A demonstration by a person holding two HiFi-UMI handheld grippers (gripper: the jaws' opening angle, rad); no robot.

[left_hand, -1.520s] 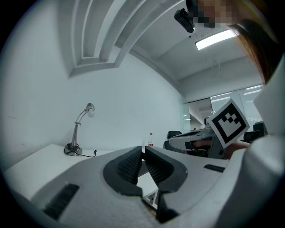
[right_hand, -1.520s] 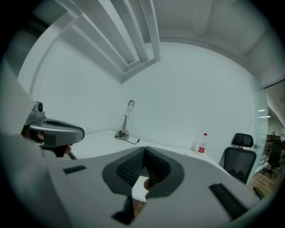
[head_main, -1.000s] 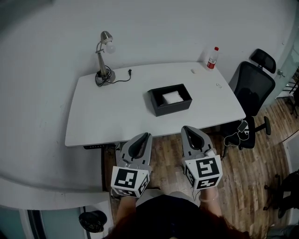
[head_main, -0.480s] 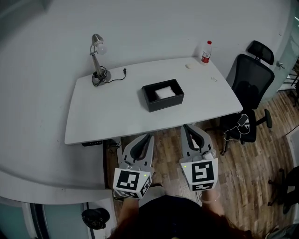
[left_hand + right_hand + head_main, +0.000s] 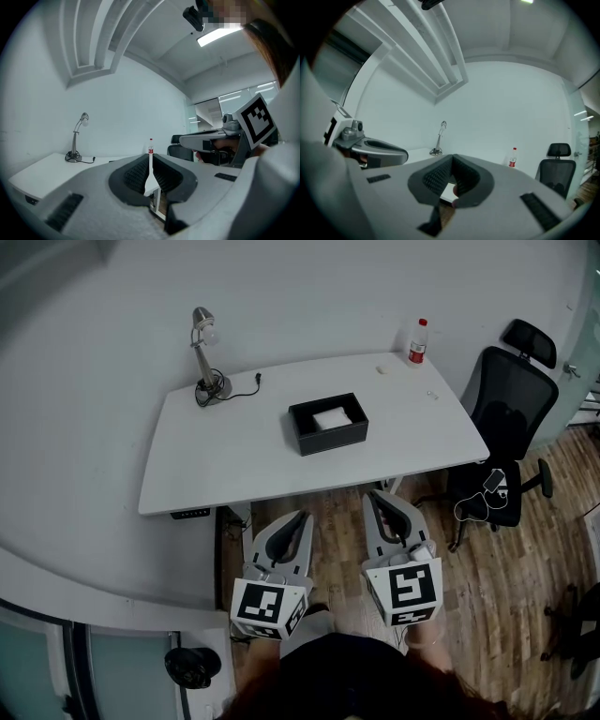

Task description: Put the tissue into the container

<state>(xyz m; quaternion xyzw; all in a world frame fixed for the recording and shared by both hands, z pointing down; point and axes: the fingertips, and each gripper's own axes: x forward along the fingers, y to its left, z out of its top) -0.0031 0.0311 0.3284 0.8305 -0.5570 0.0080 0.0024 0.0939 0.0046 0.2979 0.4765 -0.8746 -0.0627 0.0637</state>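
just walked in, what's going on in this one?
A person stands back from the white table, holding the left gripper and right gripper level, short of the table's edge. Both have their jaws together with nothing between them. A white tissue already lies inside the black container at mid-table, so the task looks done. The lamp, bottle and office chair are untouched.
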